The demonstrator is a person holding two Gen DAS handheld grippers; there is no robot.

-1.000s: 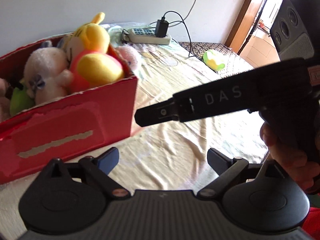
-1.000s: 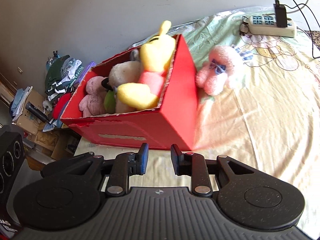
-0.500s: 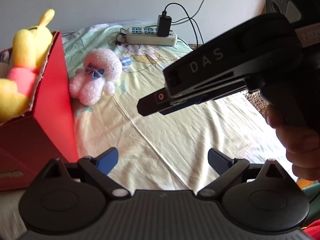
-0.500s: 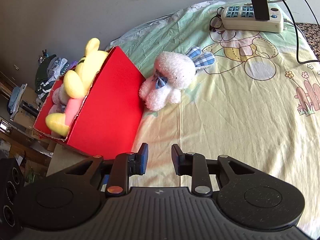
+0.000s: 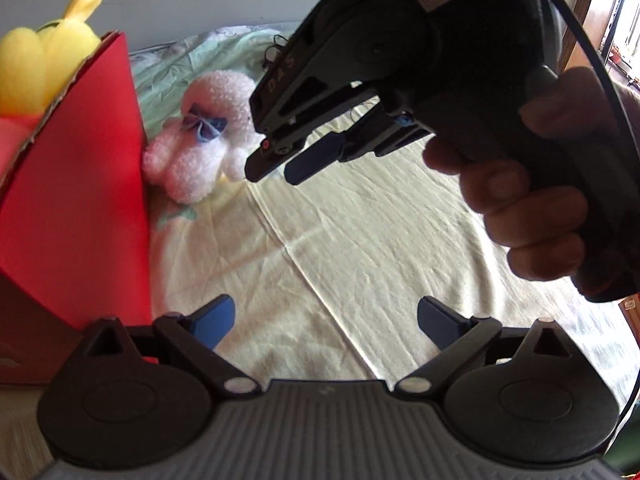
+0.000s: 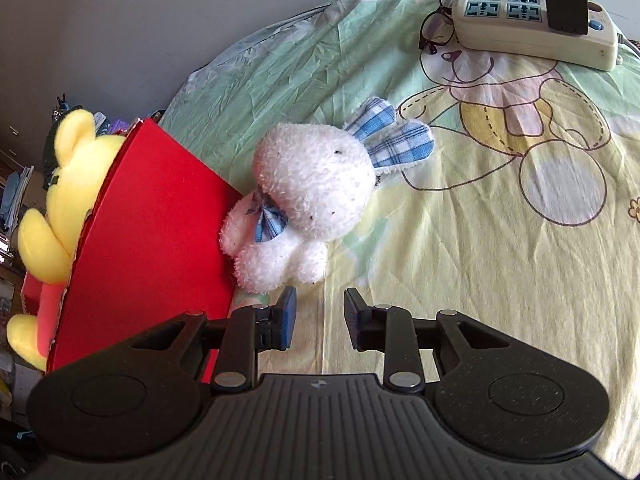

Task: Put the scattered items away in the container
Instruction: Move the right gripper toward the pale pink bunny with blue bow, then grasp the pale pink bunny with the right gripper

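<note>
A bed [image 6: 480, 280] under a pale cartoon-bear sheet carries everything here. The red box [image 6: 152, 248] stands at its left, a yellow plush [image 6: 68, 184] poking over the rim. The white fluffy rabbit [image 6: 312, 196] with blue checked ears lies on the sheet, touching the box's outer wall. The left gripper [image 5: 326, 322] hovers over bare sheet, its fingers spread wide and empty. The right gripper [image 6: 320, 316] sits just before the rabbit, fingers narrowly parted, nothing between them. A power strip [image 6: 536, 28] rests far back.
</note>
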